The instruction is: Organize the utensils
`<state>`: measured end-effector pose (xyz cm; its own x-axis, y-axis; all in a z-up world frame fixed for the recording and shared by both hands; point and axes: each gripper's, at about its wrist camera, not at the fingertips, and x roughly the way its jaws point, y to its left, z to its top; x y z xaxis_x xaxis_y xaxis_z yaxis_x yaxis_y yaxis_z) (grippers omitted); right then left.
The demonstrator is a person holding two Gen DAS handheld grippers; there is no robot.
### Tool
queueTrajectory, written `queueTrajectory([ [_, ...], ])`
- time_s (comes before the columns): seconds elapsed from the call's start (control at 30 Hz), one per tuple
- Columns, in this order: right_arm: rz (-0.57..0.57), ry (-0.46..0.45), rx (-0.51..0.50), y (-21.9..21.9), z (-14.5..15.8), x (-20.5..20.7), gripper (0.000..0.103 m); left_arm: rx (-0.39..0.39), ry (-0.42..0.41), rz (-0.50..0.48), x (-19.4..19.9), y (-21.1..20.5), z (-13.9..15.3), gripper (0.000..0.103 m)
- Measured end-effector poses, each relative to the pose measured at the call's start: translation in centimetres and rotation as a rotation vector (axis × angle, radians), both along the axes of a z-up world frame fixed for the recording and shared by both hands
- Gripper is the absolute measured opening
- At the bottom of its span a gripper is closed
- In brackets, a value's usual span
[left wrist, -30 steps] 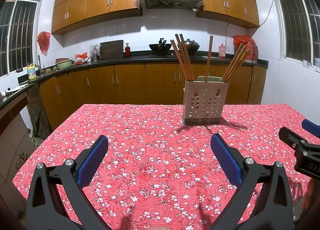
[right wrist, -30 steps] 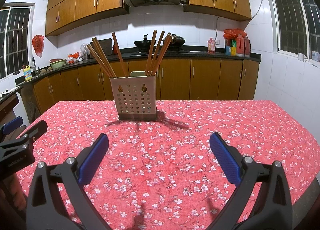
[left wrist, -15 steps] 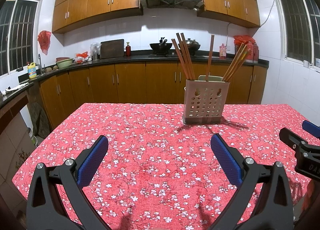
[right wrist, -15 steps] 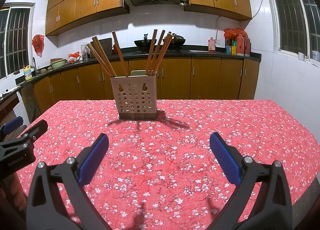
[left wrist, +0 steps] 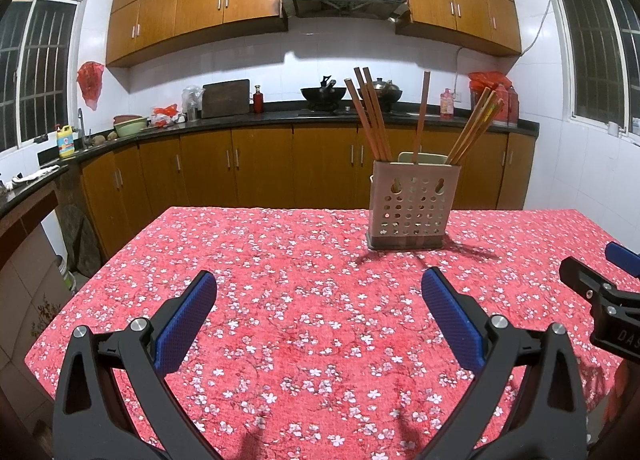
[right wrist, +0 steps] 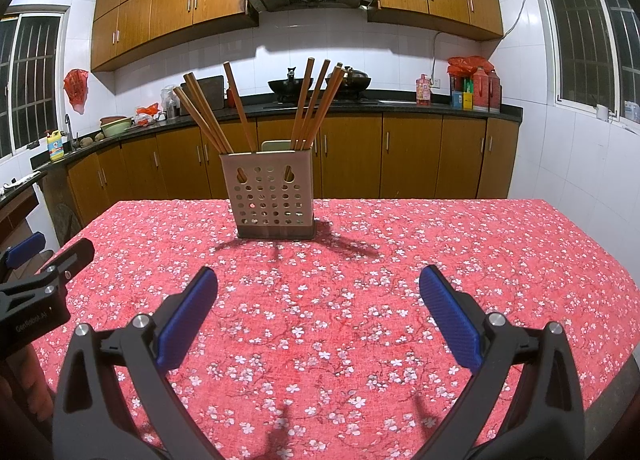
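Both grippers, left [left wrist: 319, 302] & right [right wrist: 318, 298], gaped empty at frame bottom; only right view showed fingertips [right wrist: 34, 392], lower left, w/ chopstick holder [right wrist: 273, 193] center.

Chopsticks [left wrist: 372, 116] in holder [left wrist: 412, 206] on table [left wrist: 280, 260]

A surface [right wrist: 440, 244] covered with a red cloth [left wrist: 304, 300] printed with small white blossoms. One perforated beige utensil holder [right wrist: 273, 200] stands upright on it toward the far side, wooden chopsticks [right wrist: 312, 104] leaning out of its top.
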<state>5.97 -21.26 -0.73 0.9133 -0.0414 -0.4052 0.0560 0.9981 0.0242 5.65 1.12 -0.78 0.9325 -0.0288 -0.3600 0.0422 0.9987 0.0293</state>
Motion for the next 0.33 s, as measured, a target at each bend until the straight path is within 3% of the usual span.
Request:
queueTrajectory([
  [0.33, 0.0, 0.001, 0.001, -0.09, 0.04, 0.03, 0.099, -0.008, 0.012, 0.005, 0.19, -0.29, 0.17, 0.101],
])
